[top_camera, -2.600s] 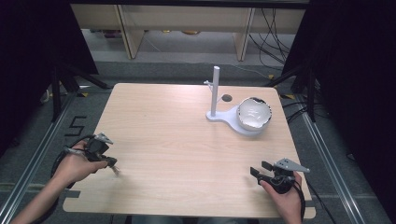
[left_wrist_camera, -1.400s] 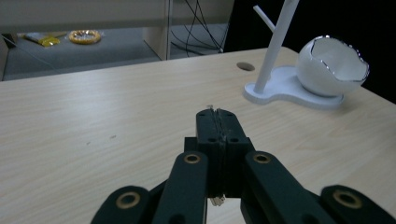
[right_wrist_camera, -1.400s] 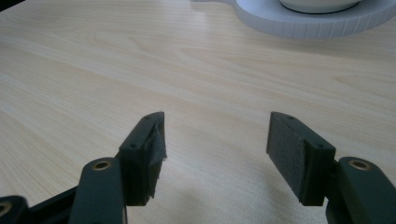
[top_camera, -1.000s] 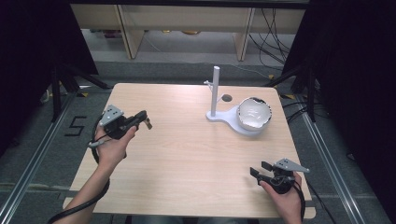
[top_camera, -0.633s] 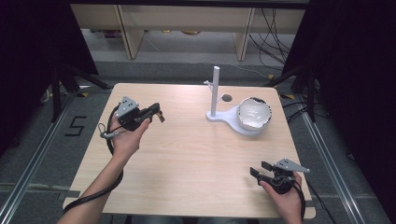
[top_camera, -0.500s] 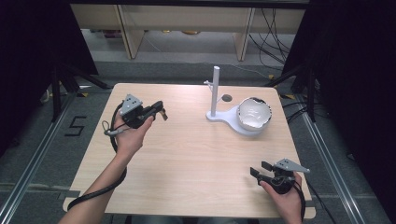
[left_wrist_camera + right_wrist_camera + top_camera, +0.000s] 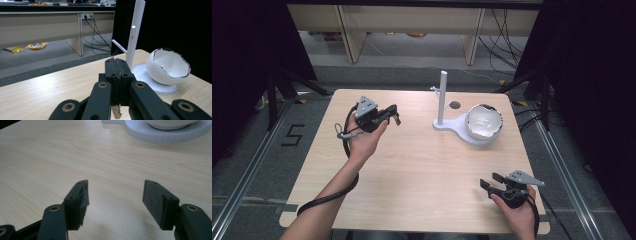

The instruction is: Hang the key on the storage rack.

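Note:
My left gripper [image 7: 395,115] is held above the table's far left part, its jaws pointing toward the white stand [image 7: 442,96]. In the left gripper view the jaws of that gripper [image 7: 116,68] are shut together, with a small thin beige piece [image 7: 116,113] pinched between the pads and sticking out below. Beyond them rises the stand's post [image 7: 134,32] with a short peg and a slanted arm. A white egg-shaped bowl [image 7: 483,121] with a jagged rim sits on the stand's base [image 7: 163,86]. My right gripper [image 7: 490,181] rests open at the front right, nothing between its pads [image 7: 115,195].
A light wooden table [image 7: 422,170] carries everything. A small round hole [image 7: 455,105] lies in it just behind the stand. Cables and low shelving line the floor past the far edge. Dark frames stand at both sides.
The left hand has lifted from the table's front-left edge and travelled away from the person and rightward toward the stand. Its jaws stayed shut. The right gripper has not moved.

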